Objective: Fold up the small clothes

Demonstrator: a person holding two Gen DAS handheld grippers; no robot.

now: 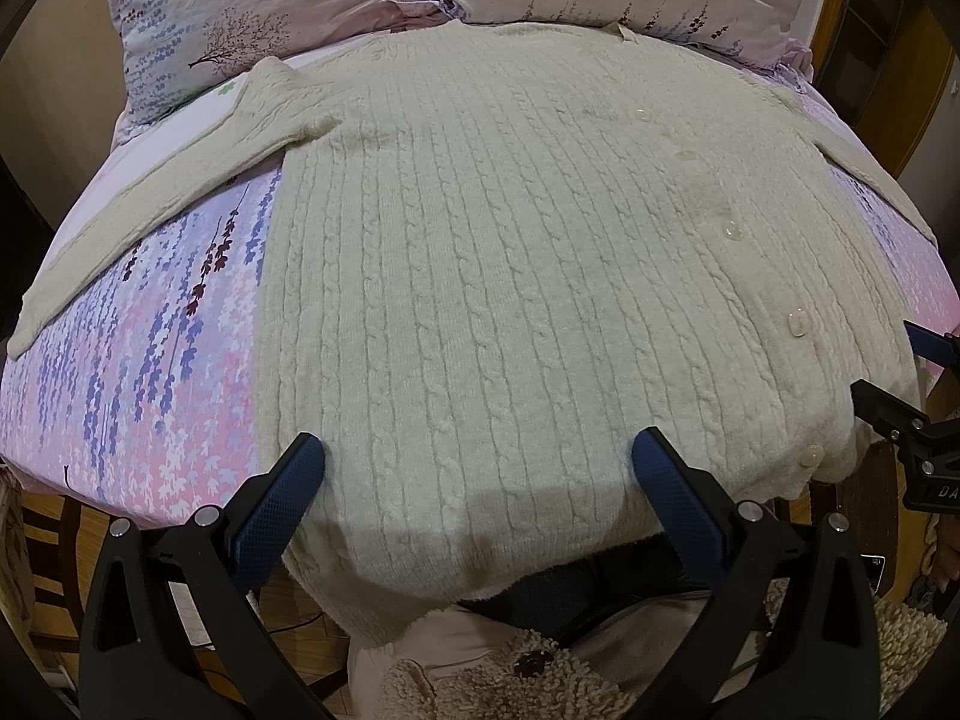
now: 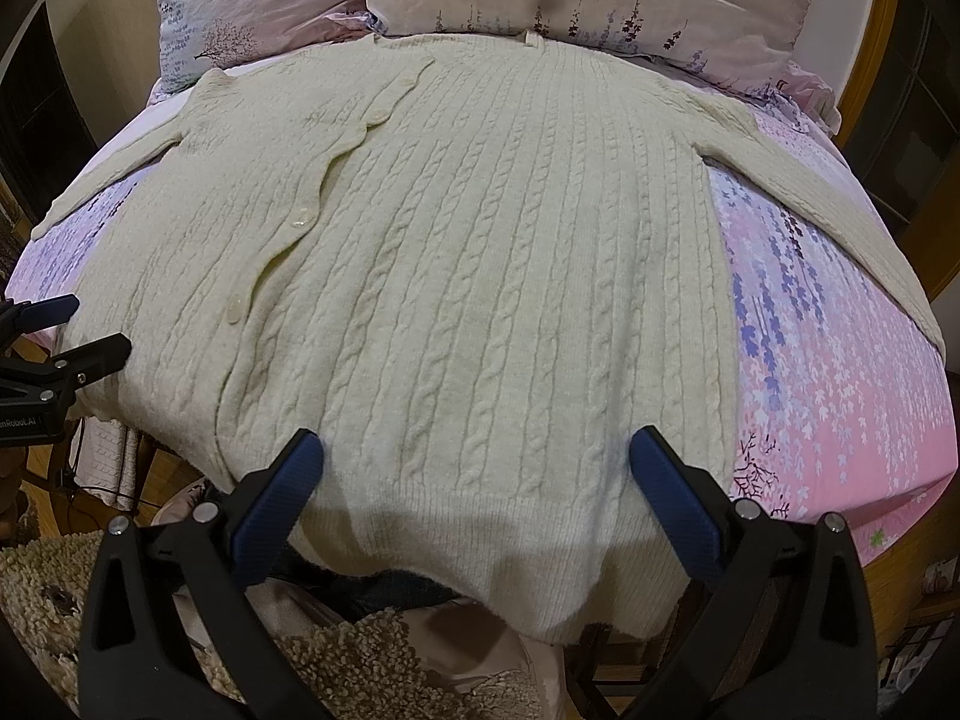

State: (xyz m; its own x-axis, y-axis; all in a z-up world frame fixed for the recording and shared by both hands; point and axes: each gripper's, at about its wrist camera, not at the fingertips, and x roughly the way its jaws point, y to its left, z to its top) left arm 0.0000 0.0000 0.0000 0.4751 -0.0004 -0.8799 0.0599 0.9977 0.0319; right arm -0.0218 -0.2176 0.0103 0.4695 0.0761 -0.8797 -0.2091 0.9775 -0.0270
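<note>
- Cardigan [image 1: 480,276]: cream cable-knit, spread flat and buttoned on the bed [image 1: 150,372], collar toward the pillows at the head edge, ribbed hem hanging over the foot edge. Its body covers most of the middle of the bed.
- Bed sheet [image 2: 840,396]: pink and lilac with a hanging-flower print, bare on either side of the cardigan's body.
- Pillows [image 1: 252,6]: two, pale pink with a tree and flower print, lying along the head edge just beyond the collar.
- Sleeves: the left wrist view shows one sleeve [image 1: 138,204] in full, slanting out toward the bed's side edge; the right wrist view shows the opposite sleeve [image 2: 840,204] the same way.
- Left gripper [image 1: 474,456]: fingers spread wide over the hem, nothing pinched between them; the right wrist view shows it from the side at the foot edge.
- Right gripper [image 2: 474,456]: likewise spread wide above the ribbed hem, holding nothing.
- Buttons [image 1: 798,321]: clear, in a row down the placket, which sits right of centre in the left view and left of centre in the right view.
</note>
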